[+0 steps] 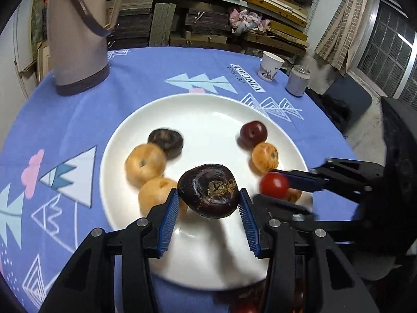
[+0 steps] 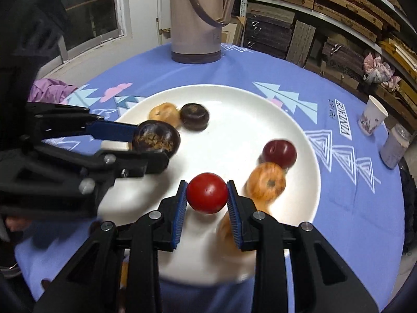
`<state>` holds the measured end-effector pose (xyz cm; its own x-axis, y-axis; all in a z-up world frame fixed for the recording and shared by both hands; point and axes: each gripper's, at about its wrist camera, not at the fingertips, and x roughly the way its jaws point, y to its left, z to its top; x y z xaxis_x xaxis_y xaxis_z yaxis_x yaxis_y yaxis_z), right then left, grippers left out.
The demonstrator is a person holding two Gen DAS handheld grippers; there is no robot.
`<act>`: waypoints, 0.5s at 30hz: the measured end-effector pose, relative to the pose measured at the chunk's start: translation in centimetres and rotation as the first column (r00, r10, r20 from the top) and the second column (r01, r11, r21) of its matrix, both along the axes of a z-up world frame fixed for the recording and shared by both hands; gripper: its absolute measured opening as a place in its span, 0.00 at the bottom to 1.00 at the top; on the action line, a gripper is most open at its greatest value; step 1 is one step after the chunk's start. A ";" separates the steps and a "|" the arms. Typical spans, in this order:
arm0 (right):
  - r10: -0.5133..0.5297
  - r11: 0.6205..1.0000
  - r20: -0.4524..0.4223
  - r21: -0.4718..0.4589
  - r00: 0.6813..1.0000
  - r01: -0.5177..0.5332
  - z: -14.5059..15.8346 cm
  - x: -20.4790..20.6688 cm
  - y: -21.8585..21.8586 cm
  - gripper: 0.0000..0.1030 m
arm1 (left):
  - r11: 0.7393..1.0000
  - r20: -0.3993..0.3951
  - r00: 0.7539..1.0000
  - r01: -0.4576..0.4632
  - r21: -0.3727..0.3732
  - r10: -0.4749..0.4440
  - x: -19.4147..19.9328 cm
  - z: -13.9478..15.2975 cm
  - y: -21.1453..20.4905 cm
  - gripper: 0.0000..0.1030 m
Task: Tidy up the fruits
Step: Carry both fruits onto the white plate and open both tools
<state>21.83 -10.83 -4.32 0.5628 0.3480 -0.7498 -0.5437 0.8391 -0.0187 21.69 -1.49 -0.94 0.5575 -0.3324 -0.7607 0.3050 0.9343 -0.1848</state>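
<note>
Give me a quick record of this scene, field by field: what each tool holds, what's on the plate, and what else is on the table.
left tool: shut on dark purple fruit
right tool: shut on red tomato
plate: white, on blue tablecloth
fruit on plate: several orange fruits, one dark brown fruit, one dark red plum
also on table: tall beige jug, paper cup, can

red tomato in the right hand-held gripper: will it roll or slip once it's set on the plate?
Likely rolls: the red tomato is round and glossy, and the white plate looks smooth. Slip seems possible, since the pads pinch only its sides. It probably bruises if squeezed hard.
</note>
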 end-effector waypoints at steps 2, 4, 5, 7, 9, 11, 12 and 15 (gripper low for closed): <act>-0.004 1.000 0.002 -0.015 1.000 0.004 -0.3 1.0 0.4 0.29 | 1.000 0.000 1.000 0.009 0.004 -0.009 0.8 0.0 -0.7 0.45; -0.013 0.999 0.007 -0.030 1.000 0.013 -0.6 2.1 0.7 0.29 | 1.000 0.002 1.000 0.013 0.006 -0.013 1.7 -0.1 -1.3 0.46; -0.024 0.999 0.011 -0.041 1.000 0.025 -0.8 2.6 0.8 0.29 | 1.000 0.004 1.000 0.006 0.011 -0.006 2.1 -0.2 -1.6 0.46; -0.047 0.998 0.014 -0.046 0.999 0.047 -1.1 3.3 0.7 0.33 | 1.000 -0.004 1.000 -0.013 0.010 0.013 3.0 -0.4 -1.7 0.46; -0.070 0.997 0.019 -0.023 0.997 0.070 -0.9 3.6 0.1 0.41 | 0.999 -0.018 0.999 -0.042 -0.011 0.041 3.6 -0.6 -1.4 0.47; -0.076 0.997 0.026 0.004 0.997 0.076 -0.5 3.2 -0.6 0.46 | 0.997 -0.037 0.997 -0.066 -0.039 0.065 3.7 -0.4 -0.9 0.51; -0.075 0.997 0.030 0.014 0.997 0.075 -0.4 2.9 -0.8 0.49 | 0.996 -0.039 0.997 -0.065 -0.060 0.063 3.5 -0.2 -0.6 0.52; -0.081 0.996 0.049 0.052 0.995 0.079 0.6 1.5 -2.1 0.52 | 0.996 -0.020 0.999 -0.048 -0.081 0.046 2.5 0.6 -0.2 0.55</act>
